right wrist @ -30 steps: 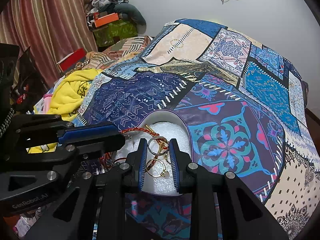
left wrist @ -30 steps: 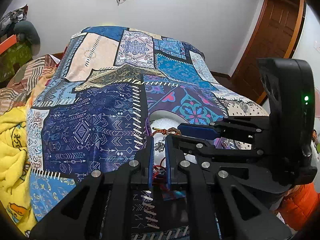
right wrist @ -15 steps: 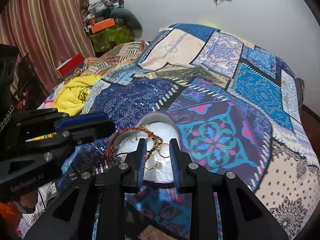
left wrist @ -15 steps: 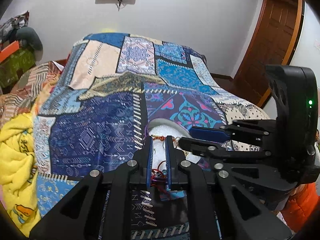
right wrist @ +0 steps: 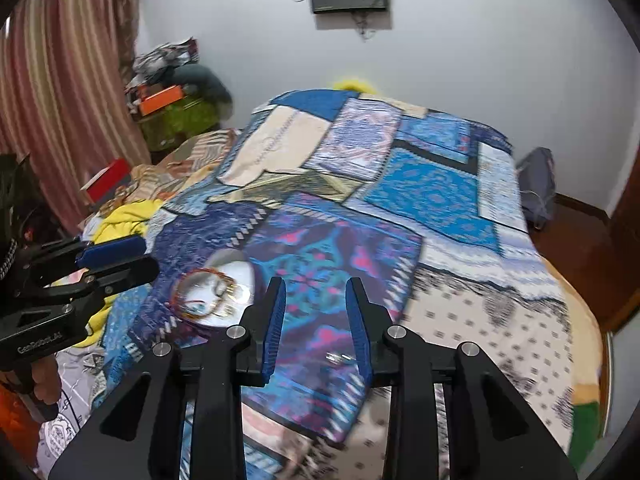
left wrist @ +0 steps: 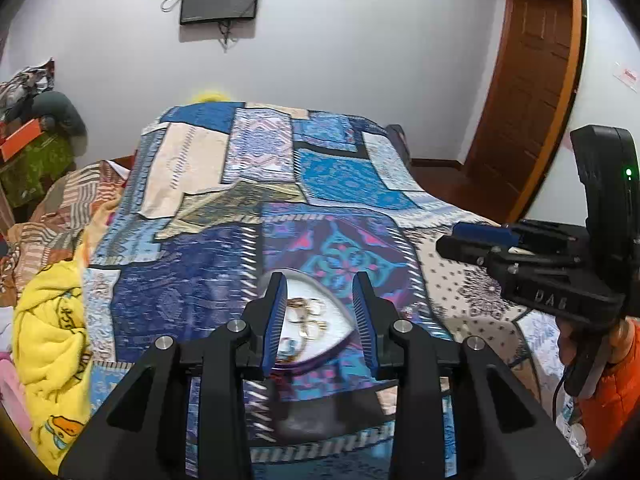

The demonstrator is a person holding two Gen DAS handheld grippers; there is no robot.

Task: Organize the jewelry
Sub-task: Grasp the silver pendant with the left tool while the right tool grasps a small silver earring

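Two grippers, both with jaws spread apart and nothing between them. Left gripper (left wrist: 320, 316) hangs over the white heart-shaped tray (left wrist: 340, 322) on the patchwork bedspread (left wrist: 180, 280); right gripper (right wrist: 314, 320) sits off toward three o'clock of the tray (right wrist: 236, 270), above bare quilt. Gold rings (left wrist: 308, 316) heaped in the tray's middle; a red-and-gold bangle (right wrist: 196, 296) draped across its eight o'clock rim. Possibly one stray ring (right wrist: 336, 357) on the quilt between the right fingers, though blur leaves that uncertain. Judged stage: between picks, sorting barely begun. Next move likely calls for lowering over one piece, squaring the fingers across its thin band, then closing gently. Tray's long axis, in the left view, runs roughly eleven to five o'clock, its point toward five. Bangle loop lies flat, stretched about two to eight o'clock in the right view.
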